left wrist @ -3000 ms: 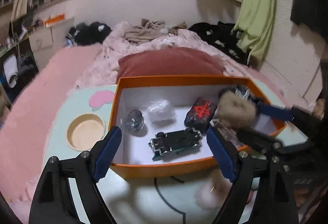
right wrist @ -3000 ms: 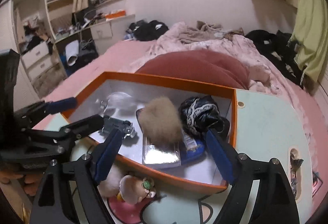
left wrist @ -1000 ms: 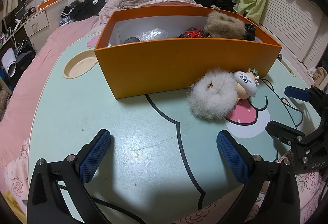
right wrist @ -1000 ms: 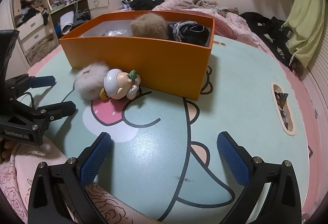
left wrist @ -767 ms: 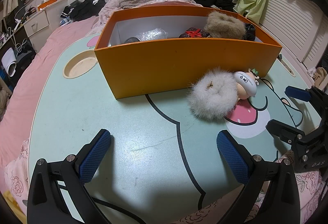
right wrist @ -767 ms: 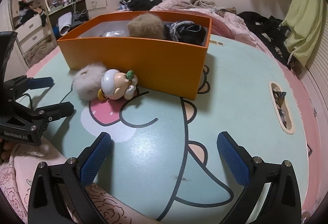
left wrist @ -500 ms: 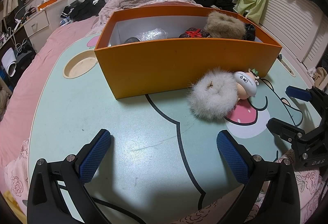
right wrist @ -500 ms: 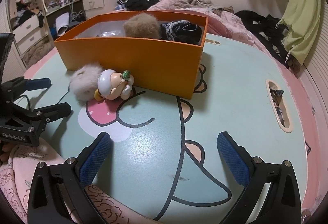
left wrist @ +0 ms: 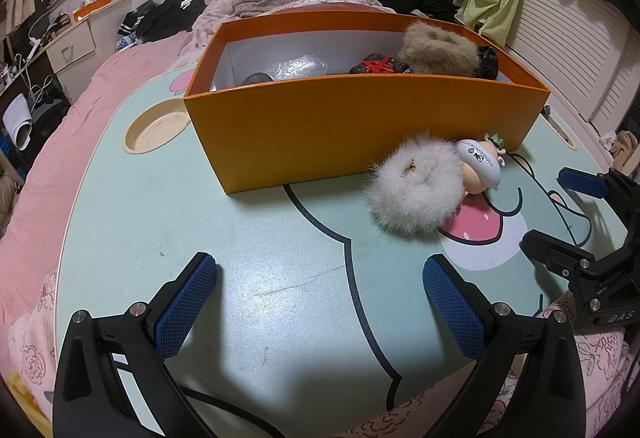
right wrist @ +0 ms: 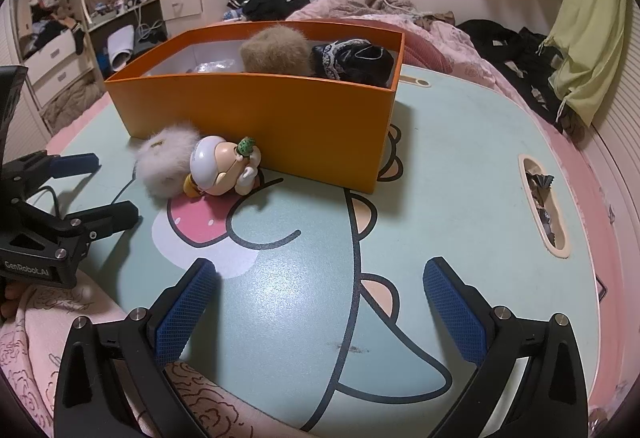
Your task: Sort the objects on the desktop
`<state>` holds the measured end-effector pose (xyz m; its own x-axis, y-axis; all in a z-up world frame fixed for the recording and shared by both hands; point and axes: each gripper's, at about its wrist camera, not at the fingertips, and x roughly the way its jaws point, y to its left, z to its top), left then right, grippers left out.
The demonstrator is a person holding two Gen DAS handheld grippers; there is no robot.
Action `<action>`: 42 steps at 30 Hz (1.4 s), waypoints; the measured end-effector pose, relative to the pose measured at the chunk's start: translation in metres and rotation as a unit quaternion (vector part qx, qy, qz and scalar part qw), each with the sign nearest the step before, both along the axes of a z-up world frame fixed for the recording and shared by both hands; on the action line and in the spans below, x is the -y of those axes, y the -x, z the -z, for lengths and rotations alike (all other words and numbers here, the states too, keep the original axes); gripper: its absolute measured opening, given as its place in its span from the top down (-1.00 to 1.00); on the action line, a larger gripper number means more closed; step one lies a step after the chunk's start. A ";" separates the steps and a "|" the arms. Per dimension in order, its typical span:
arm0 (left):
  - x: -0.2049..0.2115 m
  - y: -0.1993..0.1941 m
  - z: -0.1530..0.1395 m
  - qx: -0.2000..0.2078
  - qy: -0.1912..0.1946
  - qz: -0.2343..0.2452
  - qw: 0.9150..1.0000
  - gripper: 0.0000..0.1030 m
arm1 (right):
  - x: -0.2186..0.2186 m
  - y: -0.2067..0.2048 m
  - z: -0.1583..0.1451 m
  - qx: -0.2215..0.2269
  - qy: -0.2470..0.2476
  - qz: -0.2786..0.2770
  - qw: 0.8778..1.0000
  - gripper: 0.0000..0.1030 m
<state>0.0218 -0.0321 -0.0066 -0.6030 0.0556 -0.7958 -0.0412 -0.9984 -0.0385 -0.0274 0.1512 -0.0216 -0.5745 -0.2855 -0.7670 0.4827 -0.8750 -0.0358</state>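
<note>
While both tools are hovering low at the table's near edge, the left gripper (left wrist: 318, 296) and right gripper (right wrist: 320, 298) are gaping wide, empty. Ahead, white fur scrunchie (left wrist: 416, 187) and figurine (right wrist: 222, 165) are touching (lift separately), just beside the orange box (left wrist: 360, 125).

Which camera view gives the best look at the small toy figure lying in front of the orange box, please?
The right wrist view: the toy figure lies unobstructed there, showing its face, arms and green piece. In the left wrist view the toy figure shows mostly its white back, partly hidden behind the white fluffy scrunchie.
</note>
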 end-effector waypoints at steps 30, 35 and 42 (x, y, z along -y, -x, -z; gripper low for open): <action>-0.017 -0.002 -0.027 -0.041 -0.006 0.047 0.998 -0.76 | -0.002 -0.002 -0.001 -0.002 0.005 -0.006 1.000 -1.00; -0.030 0.021 -0.031 -0.038 0.001 0.077 0.996 -0.44 | -0.002 -0.002 -0.001 -0.003 0.006 -0.007 1.000 -1.00; -0.031 0.030 -0.022 -0.015 -0.036 0.116 0.992 0.24 | -0.001 -0.003 -0.001 -0.003 0.006 -0.007 1.000 -1.00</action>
